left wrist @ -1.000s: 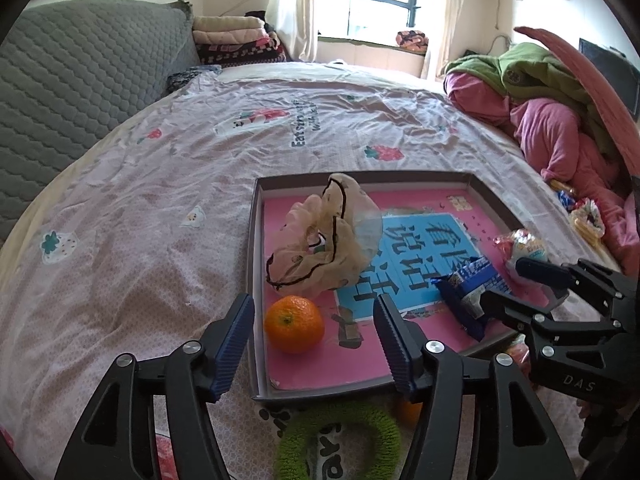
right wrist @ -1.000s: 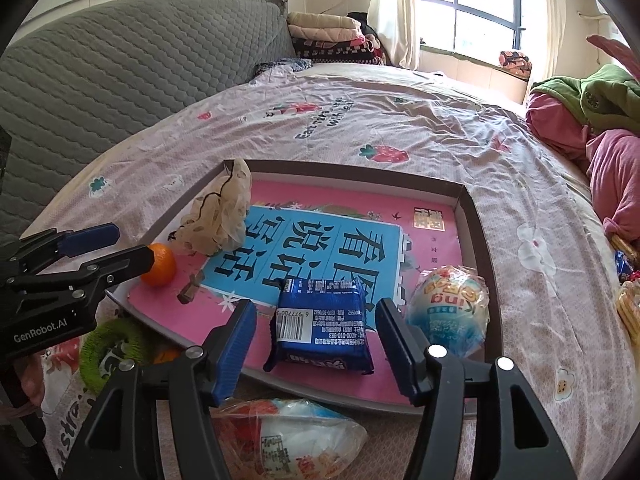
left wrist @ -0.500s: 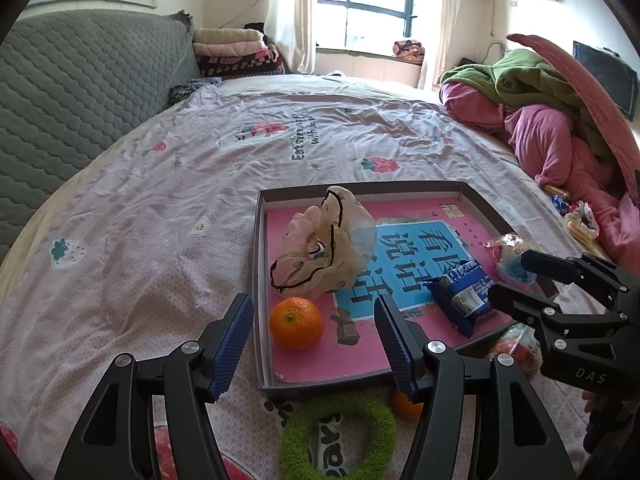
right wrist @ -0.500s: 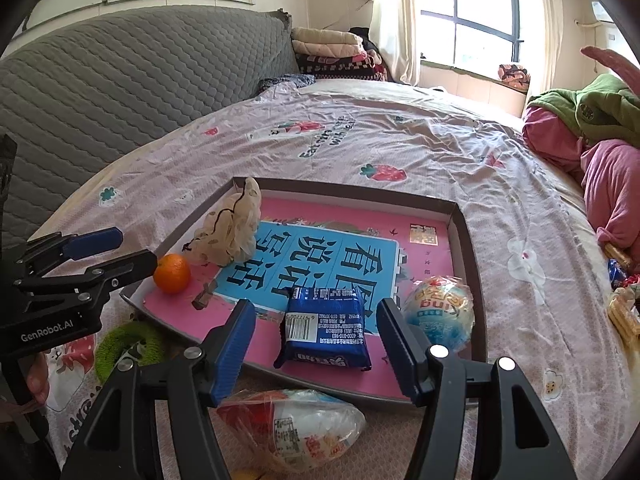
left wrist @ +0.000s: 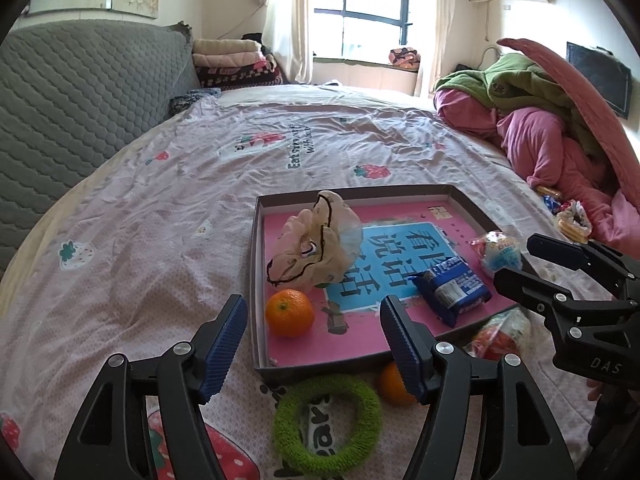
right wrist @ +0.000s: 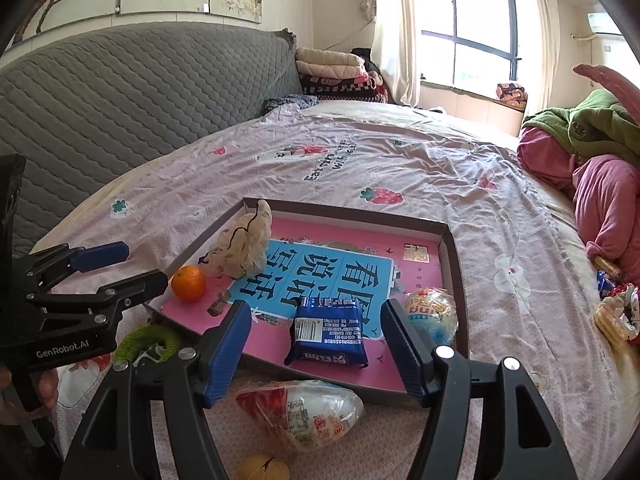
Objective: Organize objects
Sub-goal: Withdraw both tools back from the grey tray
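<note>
On the bedspread [left wrist: 168,216], near its front edge, sits a shallow box lid [left wrist: 254,272] used as the collecting tray; four items lie inside it: orange [left wrist: 289,312] at the near-left corner, crumpled beige bag [left wrist: 316,246] behind it, blue snack packet [right wrist: 327,330] at the near edge, round wrapped snack [right wrist: 431,314] against the right wall. Left gripper [left wrist: 314,350] hangs above the tray's near-left corner, jaws wide, nothing between the pads; they have just been opening. Right gripper [right wrist: 316,346] likewise stands wide and empty over the blue packet, jaws just opened further. Judgement: both have let go and hold nothing, free for the next pick. Not yet in the tray: green fuzzy ring [left wrist: 326,424], second orange [left wrist: 392,384], red-and-white snack bag [right wrist: 304,412], all just outside the near wall. Likely next targets, being closest.
</note>
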Motion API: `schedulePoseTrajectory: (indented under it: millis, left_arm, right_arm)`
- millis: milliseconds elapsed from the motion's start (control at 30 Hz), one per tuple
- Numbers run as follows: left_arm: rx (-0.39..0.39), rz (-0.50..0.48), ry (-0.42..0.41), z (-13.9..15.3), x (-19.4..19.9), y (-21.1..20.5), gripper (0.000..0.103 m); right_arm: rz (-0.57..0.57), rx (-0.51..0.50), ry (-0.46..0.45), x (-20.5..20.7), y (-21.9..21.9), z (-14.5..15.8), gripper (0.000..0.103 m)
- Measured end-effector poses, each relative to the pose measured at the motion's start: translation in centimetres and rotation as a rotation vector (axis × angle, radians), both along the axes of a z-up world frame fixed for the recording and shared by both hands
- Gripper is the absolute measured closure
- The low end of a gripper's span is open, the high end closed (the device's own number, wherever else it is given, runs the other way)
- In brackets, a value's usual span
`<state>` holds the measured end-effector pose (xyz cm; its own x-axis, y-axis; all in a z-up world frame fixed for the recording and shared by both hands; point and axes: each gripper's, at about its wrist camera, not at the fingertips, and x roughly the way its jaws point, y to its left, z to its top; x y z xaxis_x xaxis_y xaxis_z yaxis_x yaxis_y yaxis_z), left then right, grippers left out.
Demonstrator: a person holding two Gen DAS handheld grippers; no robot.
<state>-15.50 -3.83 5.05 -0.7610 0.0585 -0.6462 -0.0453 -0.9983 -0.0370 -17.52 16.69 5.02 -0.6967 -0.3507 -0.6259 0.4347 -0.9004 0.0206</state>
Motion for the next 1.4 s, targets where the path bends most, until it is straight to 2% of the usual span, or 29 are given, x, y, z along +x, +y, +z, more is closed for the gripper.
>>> schedulePoseTrajectory:
  millis: [233, 533, 833, 1000, 1400]
  left_arm:
    - [-0.025, 0.0, 0.029, 0.5, 1.3, 0.5, 0.032]
    - [-0.014, -0.022, 0.04, 1.0, 2.7, 0.8, 0.029]
    - [-0.011, -0.017, 0.035, 0.8, 4.1, 0.8, 0.028]
    - [-0.035, -0.015, 0.037, 0.5, 4.8, 1.0, 0.028]
    - [-0.036, -0.021, 0.014, 0.0, 5.0, 1.0, 0.028]
  right_arm:
    - [-0.008, -0.023, 0.004, 0.7, 0.4, 0.3, 0.032]
    - [-0.009, -0.031, 0.019, 2.1, 0.7, 0.6, 0.032]
    - [-0.018, -0.042, 0.028, 3.5, 1.3, 0.6, 0.031]
    - [-0.024, -0.043, 0.032, 4.0, 1.6, 0.6, 0.031]
    - [-0.026, -0.034, 0.021, 4.2, 1.6, 0.2, 0.031]
